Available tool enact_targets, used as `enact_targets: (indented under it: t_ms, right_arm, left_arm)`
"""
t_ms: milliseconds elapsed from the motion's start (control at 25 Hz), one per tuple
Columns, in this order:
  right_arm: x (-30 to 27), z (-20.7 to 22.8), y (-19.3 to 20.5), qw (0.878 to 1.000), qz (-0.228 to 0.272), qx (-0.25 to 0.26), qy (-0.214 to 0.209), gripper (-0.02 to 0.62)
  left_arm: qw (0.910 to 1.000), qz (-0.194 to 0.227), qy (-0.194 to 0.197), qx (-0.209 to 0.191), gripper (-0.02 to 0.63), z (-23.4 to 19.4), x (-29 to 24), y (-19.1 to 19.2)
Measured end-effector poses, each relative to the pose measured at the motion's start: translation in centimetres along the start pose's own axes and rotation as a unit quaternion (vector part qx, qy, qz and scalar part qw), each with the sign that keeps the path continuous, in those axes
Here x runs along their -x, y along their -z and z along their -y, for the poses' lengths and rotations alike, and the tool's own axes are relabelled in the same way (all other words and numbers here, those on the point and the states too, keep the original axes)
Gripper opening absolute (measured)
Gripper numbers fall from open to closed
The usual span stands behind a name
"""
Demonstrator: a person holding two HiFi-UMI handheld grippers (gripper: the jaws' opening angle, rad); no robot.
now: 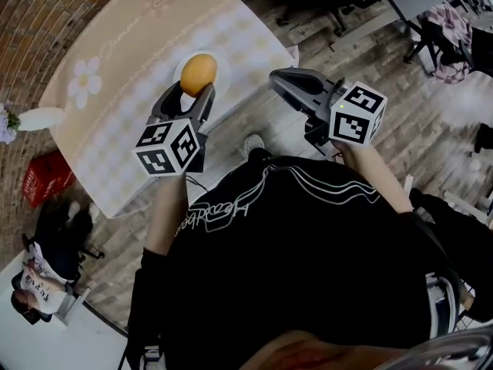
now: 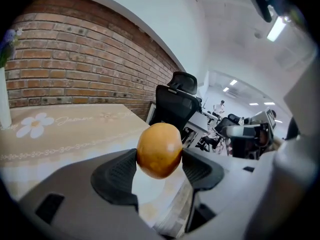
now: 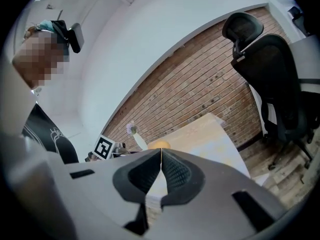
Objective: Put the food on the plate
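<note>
A round orange-yellow food item (image 1: 199,73) hangs just above a white plate (image 1: 223,82) near the right edge of the beige table (image 1: 115,91). My left gripper (image 1: 192,92) is shut on it, one pad on each side. In the left gripper view the food (image 2: 159,150) sits between the black pads, with the plate (image 2: 150,190) showing white beneath. My right gripper (image 1: 277,79) is held off the table's right edge over the wooden floor, shut and empty. In its own view the right gripper (image 3: 161,167) has its pads touching, and the food (image 3: 159,144) peeks over them.
A white vase with flowers (image 1: 37,119) stands at the table's left end. A red crate (image 1: 46,177) sits on the floor beside the table. Black office chairs (image 3: 270,84) stand to the right near the brick wall (image 2: 75,59).
</note>
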State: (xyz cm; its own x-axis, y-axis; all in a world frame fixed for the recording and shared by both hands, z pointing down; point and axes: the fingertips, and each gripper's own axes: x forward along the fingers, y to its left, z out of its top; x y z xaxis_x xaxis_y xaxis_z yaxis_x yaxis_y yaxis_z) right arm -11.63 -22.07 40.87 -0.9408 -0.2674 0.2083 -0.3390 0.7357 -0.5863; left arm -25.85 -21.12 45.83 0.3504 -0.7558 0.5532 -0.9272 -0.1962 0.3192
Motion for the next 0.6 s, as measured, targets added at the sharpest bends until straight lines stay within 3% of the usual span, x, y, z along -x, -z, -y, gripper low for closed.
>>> enact_targets:
  t_ms: [600]
  right_arm:
    - [-1.9,3.2,1.5,0.999,-0.016,-0.031,0.030,-0.003]
  left_arm:
    - [0.9990,-0.045,-0.007,0.004,0.281,-4.6,-4.5,4.0]
